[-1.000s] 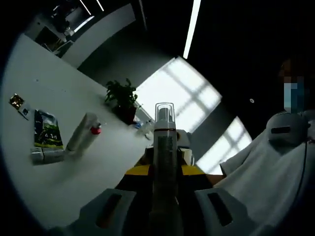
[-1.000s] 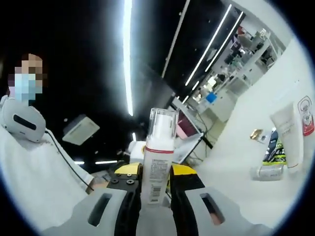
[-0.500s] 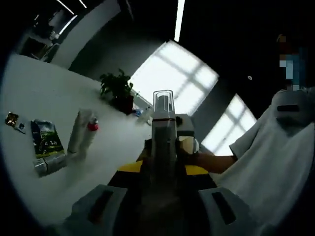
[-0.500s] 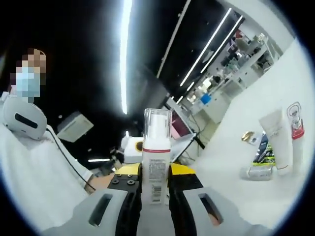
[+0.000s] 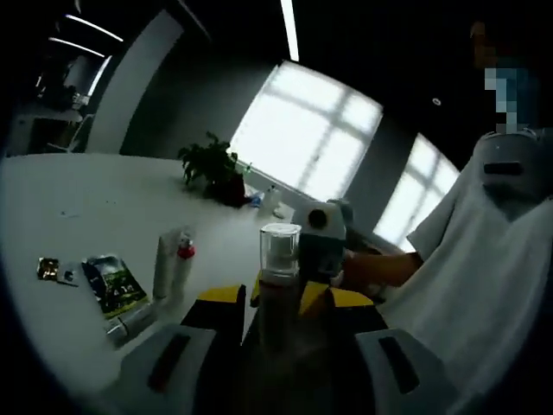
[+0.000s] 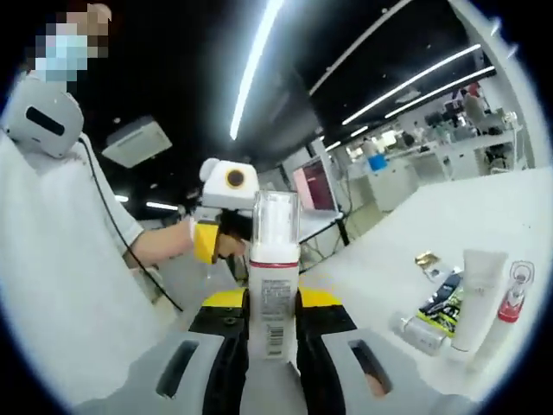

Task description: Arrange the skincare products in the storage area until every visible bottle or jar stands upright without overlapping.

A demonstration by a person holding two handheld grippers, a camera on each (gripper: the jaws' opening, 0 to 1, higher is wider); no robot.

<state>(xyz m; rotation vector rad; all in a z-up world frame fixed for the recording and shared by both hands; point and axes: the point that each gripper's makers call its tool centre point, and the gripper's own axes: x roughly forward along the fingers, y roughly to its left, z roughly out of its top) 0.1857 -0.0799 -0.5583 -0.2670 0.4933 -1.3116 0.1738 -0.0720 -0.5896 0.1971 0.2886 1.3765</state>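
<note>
Between the jaws of both grippers stands one foam pump bottle [image 6: 273, 277], white with a clear cap and a red band at the neck, held above the white table [image 6: 484, 207]. Right gripper [image 6: 273, 346]: jaws nearly closed, pressed against the bottle's labelled lower body. Left gripper [image 5: 278, 324]: jaws drawn in close to the same bottle [image 5: 278, 272], though the dim left gripper view does not make contact certain. Opposite, a person in a white shirt [image 6: 52, 259] holds the tools.

On the table, well apart from the bottle: a white tube [image 6: 479, 294] standing on its cap, a slim bottle with a red collar [image 6: 510, 298] just beside it, a small cylinder lying on its side [image 6: 421, 333], a green sachet [image 6: 442, 304] lying flat and a small gold packet [image 6: 425, 258].

Hazards, as judged: a grip shared by two tools may twist or let slip the smooth bottle if one releases unevenly; set down tilted, the tall narrow body could topple; placed too near the standing tube, it could knock that over. The lying cylinder remains to be righted.
</note>
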